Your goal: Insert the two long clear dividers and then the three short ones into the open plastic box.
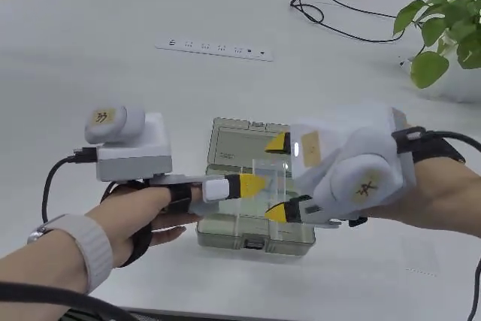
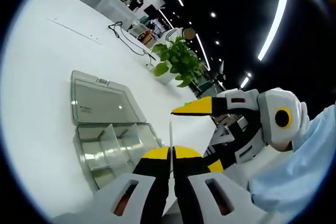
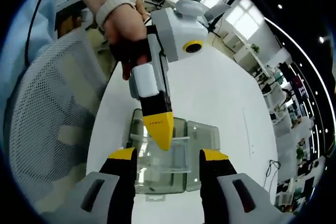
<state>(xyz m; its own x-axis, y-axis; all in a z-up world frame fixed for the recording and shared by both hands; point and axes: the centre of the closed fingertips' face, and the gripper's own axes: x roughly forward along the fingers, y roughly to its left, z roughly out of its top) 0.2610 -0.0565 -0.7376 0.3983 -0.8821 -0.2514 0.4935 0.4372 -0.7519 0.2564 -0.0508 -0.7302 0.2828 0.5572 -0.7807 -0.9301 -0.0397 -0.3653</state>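
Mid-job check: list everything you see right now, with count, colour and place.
Table: one, white, under everything.
Plastic box: one, clear greenish, open, centre of table.
Held divider: one, clear, pinched in the left jaws above the box.
Dividers in box: two seem seated, clear; count uncertain.
Power strip: one, white, far side.
Cable: one, black, far right.
Plant: one, green, right edge.
Mesh chair: one, pale, beside table.
Left gripper: one, white with yellow tips, shut on the held divider.
Right gripper: one, white with yellow tips, jaws open, over the box.
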